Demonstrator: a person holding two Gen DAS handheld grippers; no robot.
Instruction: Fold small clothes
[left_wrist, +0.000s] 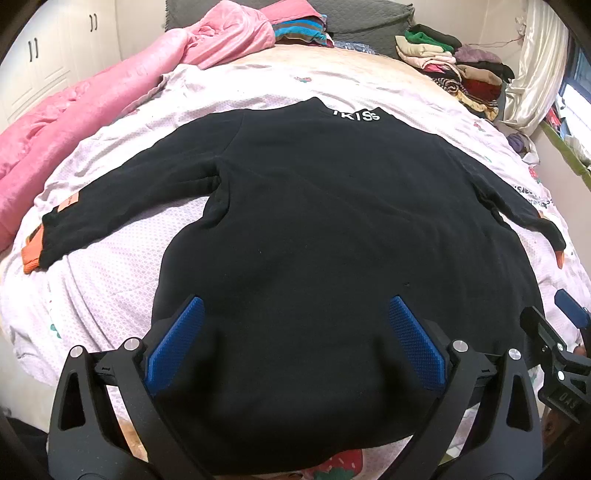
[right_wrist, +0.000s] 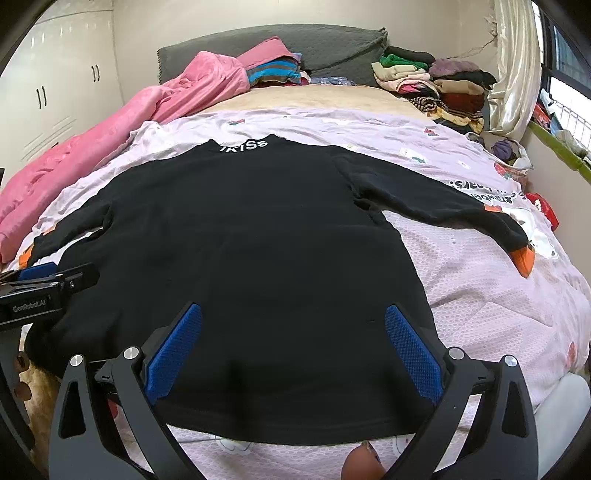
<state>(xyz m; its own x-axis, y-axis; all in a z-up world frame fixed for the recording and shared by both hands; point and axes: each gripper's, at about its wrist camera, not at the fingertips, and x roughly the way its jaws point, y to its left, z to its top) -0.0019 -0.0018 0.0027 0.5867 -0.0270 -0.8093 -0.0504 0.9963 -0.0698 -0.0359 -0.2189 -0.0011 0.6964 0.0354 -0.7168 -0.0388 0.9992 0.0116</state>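
- a black sweater (left_wrist: 332, 229) was seen laid flat on the bed sheet (left_wrist: 110, 280), filling the middle of both frames, its hem toward the bottom edge and its collar toward the top.
- white letters (left_wrist: 356, 115) were shown on the collar, just above centre in the left wrist view and upper left of centre in the right wrist view.
- both sleeves were spread outward; an orange cuff (left_wrist: 31, 258) was seen at the left edge of the left wrist view, and the other orange cuff (right_wrist: 524, 260) at the right side of the right wrist view.
- the left gripper (left_wrist: 295, 314) was held at the lower centre of its frame, its blue pads (left_wrist: 173, 343) spread wide apart over the sweater's lower part; nothing was pinched between them.
- the right gripper (right_wrist: 293, 317) was likewise held at the lower centre of its own frame, pads (right_wrist: 413, 350) spread wide above the hem, with nothing gripped.
- whether the pads touched the cloth could not be told.
- each gripper was also caught in the other's view: the right one at the lower right edge, the left one at the left edge.
- a pink quilt (left_wrist: 74, 122) was seen bunched along the upper left of the frame.
- stacked clothes (left_wrist: 450, 70) were seen at the upper right, beside a grey headboard (right_wrist: 277, 44).
- a white wardrobe (right_wrist: 48, 85) was shown at the far upper left.
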